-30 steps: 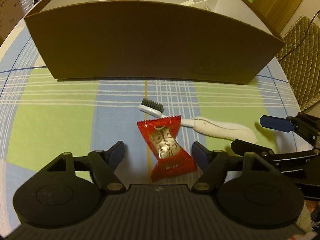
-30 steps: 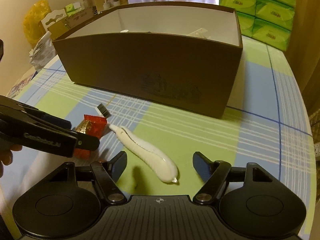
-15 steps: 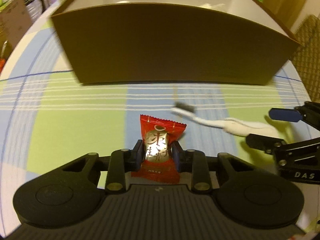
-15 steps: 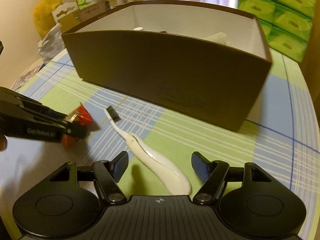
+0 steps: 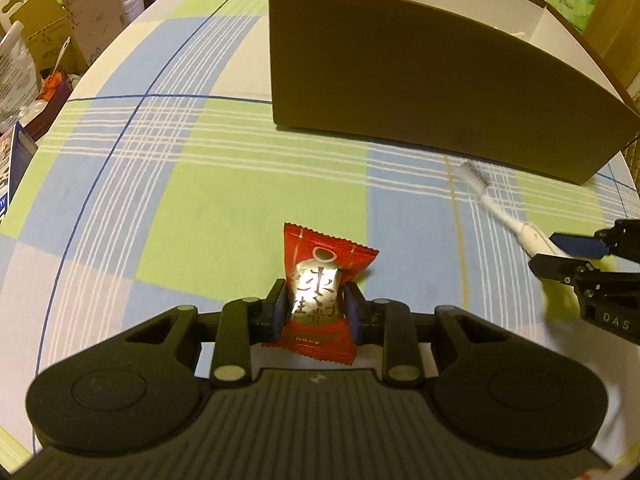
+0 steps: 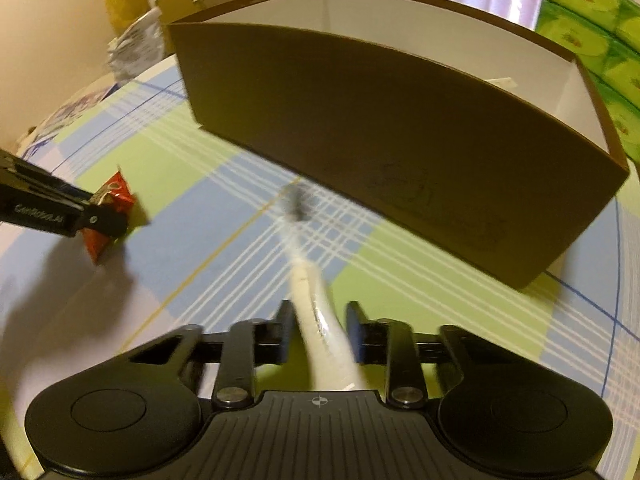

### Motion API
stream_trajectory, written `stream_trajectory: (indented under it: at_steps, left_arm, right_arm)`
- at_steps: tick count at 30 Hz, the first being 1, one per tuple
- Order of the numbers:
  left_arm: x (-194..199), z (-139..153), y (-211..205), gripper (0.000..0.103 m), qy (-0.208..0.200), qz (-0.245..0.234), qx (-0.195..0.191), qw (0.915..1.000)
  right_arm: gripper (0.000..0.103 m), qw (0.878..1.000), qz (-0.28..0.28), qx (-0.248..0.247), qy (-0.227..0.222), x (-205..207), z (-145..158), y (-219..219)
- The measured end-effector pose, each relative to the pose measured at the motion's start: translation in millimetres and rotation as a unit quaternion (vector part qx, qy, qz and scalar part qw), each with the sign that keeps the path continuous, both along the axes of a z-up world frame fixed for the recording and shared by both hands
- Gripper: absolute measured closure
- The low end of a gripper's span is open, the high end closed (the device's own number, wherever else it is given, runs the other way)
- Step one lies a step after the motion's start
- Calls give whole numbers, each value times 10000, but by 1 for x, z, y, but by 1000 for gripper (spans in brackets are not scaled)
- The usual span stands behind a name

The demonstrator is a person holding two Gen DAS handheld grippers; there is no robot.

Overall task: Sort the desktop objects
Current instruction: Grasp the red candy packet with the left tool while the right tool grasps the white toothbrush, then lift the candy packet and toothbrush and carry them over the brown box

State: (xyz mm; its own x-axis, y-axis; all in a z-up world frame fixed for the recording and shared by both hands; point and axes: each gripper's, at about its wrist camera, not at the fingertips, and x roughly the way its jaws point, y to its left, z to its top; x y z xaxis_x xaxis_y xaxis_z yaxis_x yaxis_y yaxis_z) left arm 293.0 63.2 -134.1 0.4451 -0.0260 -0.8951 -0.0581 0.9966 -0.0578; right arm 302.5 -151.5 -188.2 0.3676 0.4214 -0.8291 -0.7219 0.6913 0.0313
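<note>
My left gripper is shut on a red candy packet with a silver label, held just above the checked tablecloth. In the right wrist view the same packet shows at the far left, in the left gripper. My right gripper is shut on the white handle of a toothbrush, whose dark bristle head points toward the box. From the left wrist view the toothbrush juts out of the right gripper at the right edge. A brown cardboard box with a white inside stands behind both.
The box holds some white items, mostly hidden by its wall. Green tissue packs are stacked behind it at the right. Cartons and bags crowd the floor past the table's left edge.
My right gripper has shut on the toothbrush handle and lifted it. My left gripper, shut on the candy packet half a second ago, has moved left with it.
</note>
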Motion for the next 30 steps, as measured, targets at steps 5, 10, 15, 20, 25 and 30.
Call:
stream_trajectory:
  at_steps: [5, 10, 15, 20, 25, 30]
  left_arm:
    - [-7, 0, 1, 78, -6, -1, -34, 10000]
    - [-16, 1, -3, 79, -7, -51, -61, 10000]
    - [-27, 1, -10, 79, -10, -155, -156, 9998]
    - [-37, 2, -18, 80, 8, -294, -234, 9993]
    - [-45, 9, -22, 80, -36, -395, -335, 9986]
    - [-46, 29, -24, 80, -255, -514, -393, 9976]
  right_arm:
    - [85, 9999, 96, -23, 62, -12, -1, 3]
    - [85, 9999, 119, -30, 100, -20, -1, 4]
    - [85, 9998, 119, -82, 117, -29, 1, 5]
    - [86, 9995, 184, -104, 220, -44, 3, 5]
    - [86, 9984, 32, 230, 521, -53, 13, -7]
    - [86, 9968, -148, 603, 497, -55, 36, -15]
